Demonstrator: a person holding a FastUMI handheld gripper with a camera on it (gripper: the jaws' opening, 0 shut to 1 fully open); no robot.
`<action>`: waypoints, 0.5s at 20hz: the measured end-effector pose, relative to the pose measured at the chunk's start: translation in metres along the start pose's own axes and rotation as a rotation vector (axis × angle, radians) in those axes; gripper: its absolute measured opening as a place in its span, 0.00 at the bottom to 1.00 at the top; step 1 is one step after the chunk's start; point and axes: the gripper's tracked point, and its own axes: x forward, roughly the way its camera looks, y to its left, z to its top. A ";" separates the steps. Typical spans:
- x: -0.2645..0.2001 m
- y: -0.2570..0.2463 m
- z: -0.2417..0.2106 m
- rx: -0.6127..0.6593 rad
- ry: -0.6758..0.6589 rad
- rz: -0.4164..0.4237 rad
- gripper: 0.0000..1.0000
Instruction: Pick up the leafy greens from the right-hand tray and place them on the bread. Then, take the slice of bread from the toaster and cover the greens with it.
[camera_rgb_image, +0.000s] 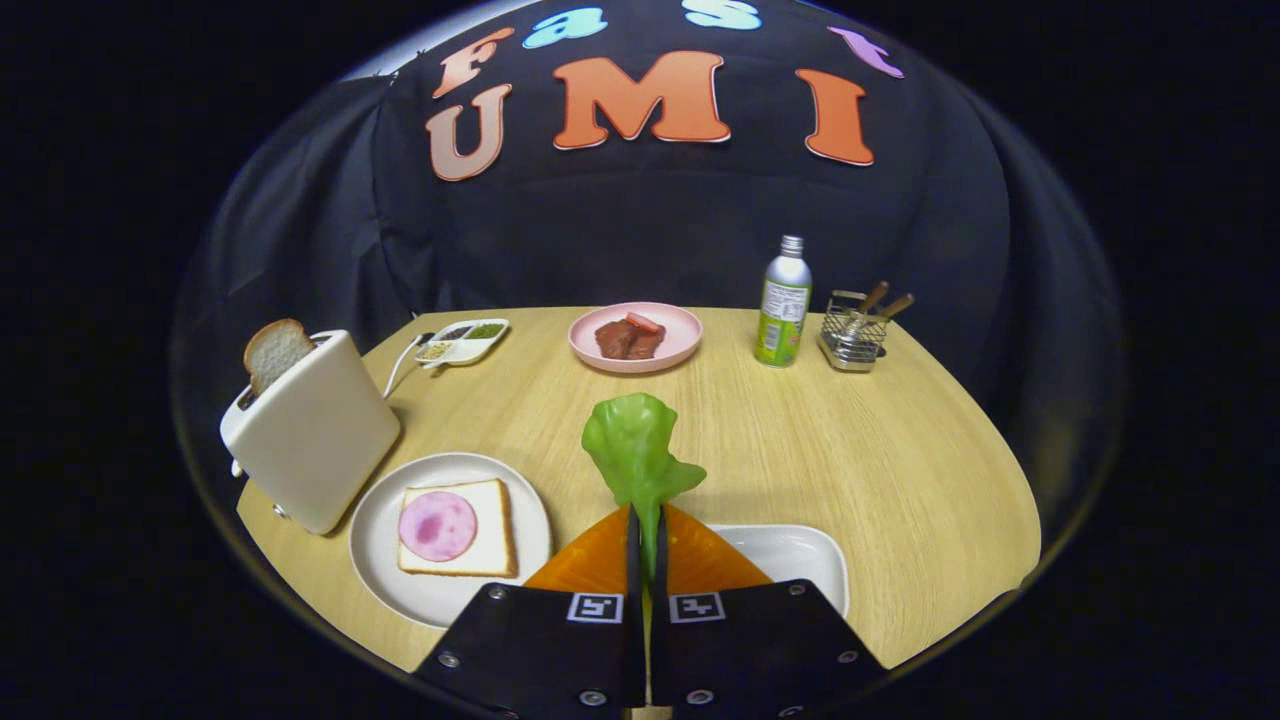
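The jaws (646, 545) are pressed together on the stem end of the greens (636, 450), both fingers pinching it; the leaf stands up just ahead of the tips, lifted clear of the worktop (880, 460). Under the fingers and a little to their right lies the white tray (800, 560), part of it hidden by the gripper body. To the left of the fingers sits a round white plate (385, 560) with a slice of bread (490, 530) on it, and a pink round of ham (437, 525) lies flat on that slice. Just beyond the plate, at the worktop's left edge, stands a white toaster (320, 430) with a second slice (275, 352) sticking up out of its slot. Farther back, past the toaster, is a small divided dish (462, 342) holding seasonings. At the far middle of the worktop a pink plate (684, 342) carries pieces of meat (630, 338). To its right stands a bottle (783, 300), upright, and beside that a wire basket (852, 335) with wooden-handled utensils (880, 300) leaning in it.
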 end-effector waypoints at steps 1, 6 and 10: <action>0.000 0.010 0.003 -0.005 -0.003 0.013 0.02; 0.008 0.062 0.008 -0.016 0.003 0.081 0.03; 0.013 0.097 0.002 -0.028 0.022 0.132 0.03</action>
